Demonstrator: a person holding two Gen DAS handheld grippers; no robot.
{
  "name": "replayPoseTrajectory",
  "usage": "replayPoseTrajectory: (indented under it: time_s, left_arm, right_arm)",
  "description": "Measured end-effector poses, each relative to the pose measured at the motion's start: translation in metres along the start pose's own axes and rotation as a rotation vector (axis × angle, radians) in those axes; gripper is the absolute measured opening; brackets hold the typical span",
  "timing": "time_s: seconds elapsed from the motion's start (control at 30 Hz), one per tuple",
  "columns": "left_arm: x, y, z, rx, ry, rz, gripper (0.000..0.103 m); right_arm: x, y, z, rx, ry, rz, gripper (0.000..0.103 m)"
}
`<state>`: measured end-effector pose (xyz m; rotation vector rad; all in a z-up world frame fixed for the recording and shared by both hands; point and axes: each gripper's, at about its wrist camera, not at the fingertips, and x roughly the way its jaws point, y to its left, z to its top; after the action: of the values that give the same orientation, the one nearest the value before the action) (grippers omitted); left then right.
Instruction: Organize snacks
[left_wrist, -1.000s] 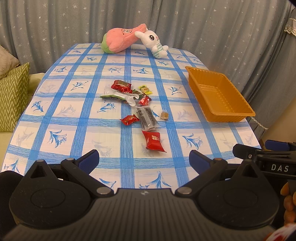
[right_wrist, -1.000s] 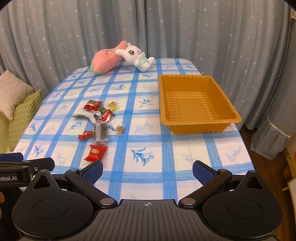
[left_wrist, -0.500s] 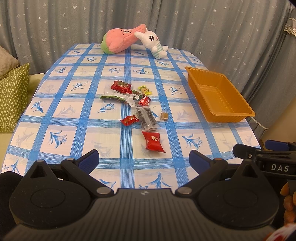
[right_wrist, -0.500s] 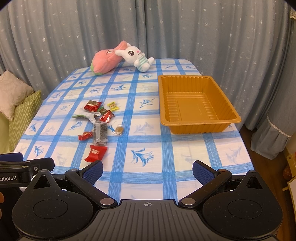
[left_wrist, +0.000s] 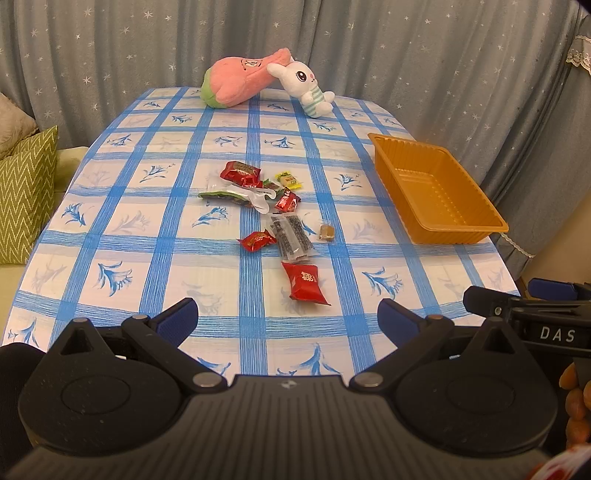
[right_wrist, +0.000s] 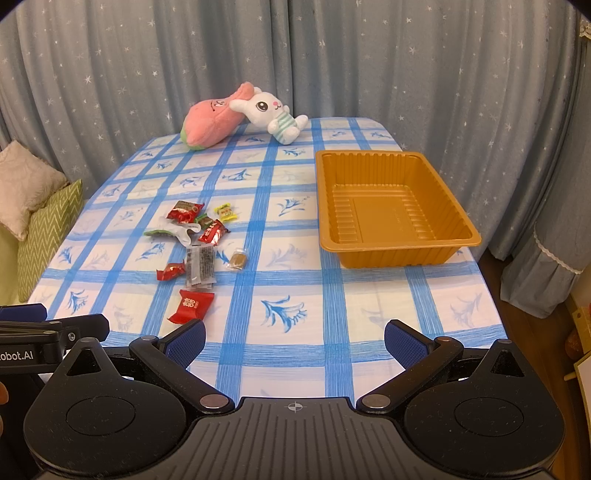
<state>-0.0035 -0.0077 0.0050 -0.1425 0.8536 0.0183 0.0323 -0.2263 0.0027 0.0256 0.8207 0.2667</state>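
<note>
Star-speckled grey curtains (right_wrist: 369, 55), green cushion (left_wrist: 26, 192)

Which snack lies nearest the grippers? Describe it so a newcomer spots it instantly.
On the blue-checked tablecloth, left of the orange tray, lies a scatter of snacks. The red packet is at the pile's near end, just below the clear packet of dark snacks. It is the larger, pillow-shaped red wrapper with white print, lying apart from the rest.

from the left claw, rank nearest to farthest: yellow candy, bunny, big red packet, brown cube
Left wrist view, from the left claw:
1. Big red packet, just ahead, centre.
2. Brown cube, mid-table, slightly right.
3. Yellow candy, behind the pile.
4. Bunny, far edge by the curtain.
</note>
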Motion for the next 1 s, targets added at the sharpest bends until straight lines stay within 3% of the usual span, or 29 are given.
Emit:
replayPoseTrajectory:
  time_s: [0.53, 1.0]
  left_arm:
    - [0.018, -0.003, 0.004, -0.02, 0.005, -0.004, 0.1]
    - [0.102, -0.017, 0.003, 0.046, -0.018, -0.023, 0.075]
  right_arm:
    - [0.009, -0.005, 0.003, 0.02, -0.019, -0.01, 0.102]
    - [0.061, -0.031, -0.003, 0.074, -0.02, -0.02, 0.102]
